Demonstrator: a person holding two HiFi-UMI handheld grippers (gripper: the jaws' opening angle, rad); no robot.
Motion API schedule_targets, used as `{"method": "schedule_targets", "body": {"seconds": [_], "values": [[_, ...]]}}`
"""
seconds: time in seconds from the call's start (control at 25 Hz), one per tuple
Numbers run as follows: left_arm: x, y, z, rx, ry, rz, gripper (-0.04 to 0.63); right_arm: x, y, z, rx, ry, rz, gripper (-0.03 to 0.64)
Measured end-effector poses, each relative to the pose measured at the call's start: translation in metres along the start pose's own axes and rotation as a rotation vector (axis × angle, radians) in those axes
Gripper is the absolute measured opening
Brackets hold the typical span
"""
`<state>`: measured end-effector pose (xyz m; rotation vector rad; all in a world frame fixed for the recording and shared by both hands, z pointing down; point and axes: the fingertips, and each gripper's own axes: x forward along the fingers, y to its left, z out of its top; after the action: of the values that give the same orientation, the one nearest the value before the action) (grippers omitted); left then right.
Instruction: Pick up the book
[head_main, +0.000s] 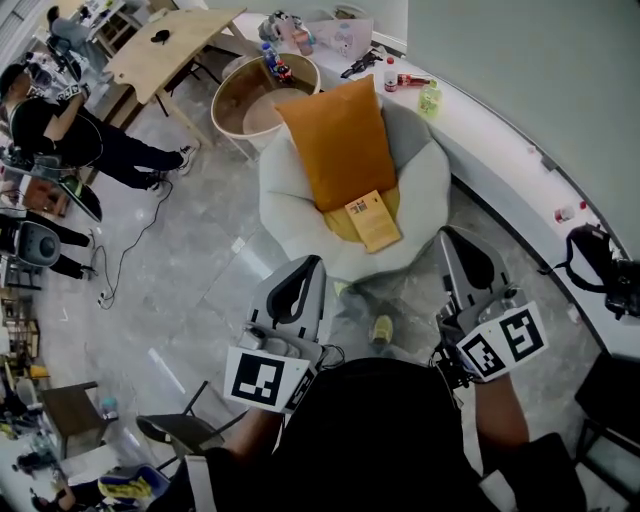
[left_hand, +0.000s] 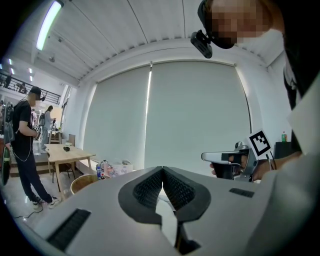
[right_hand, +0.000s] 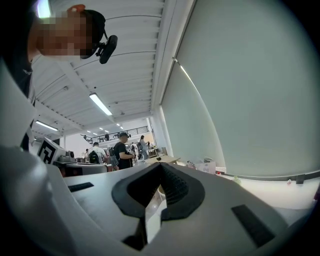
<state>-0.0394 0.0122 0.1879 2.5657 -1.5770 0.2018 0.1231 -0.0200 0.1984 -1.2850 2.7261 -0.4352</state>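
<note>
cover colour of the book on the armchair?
Yellow-orange, small dark printed patch near one end. The book shows best in the head view.

Head view is mostly a big white round armchair (head_main: 290, 190) sitting mid-frame, with an orange cushion (head_main: 340, 140) leaning on its back and a yellow cushion (head_main: 338, 222) peeking out just below it. Right behind the chair, toward the top, there's a round wooden tub (head_main: 240, 105). Upper left has a light wooden table (head_main: 170, 45) and a person in black (head_main: 60, 125) standing near it. A white ledge (head_main: 500, 140) curves down the right side with a green bottle (head_main: 430, 97) on it, and a black bag (head_main: 590, 260) sits at the right edge. A black cable (head_main: 125, 255) trails over the grey floor at left. In the left gripper view, pale roller blinds (left_hand: 200, 115) fill the middle, with a strip light (left_hand: 48, 22) upper left.
</note>
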Motion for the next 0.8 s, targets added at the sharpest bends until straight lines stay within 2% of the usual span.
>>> {"method": "schedule_targets", "body": {"seconds": [0.8], "values": [[0.086,0.113,-0.007,-0.049,0.035,-0.007,0.012,0.127,-0.039,-0.002,-0.002,0.077,-0.047,0.014]]}}
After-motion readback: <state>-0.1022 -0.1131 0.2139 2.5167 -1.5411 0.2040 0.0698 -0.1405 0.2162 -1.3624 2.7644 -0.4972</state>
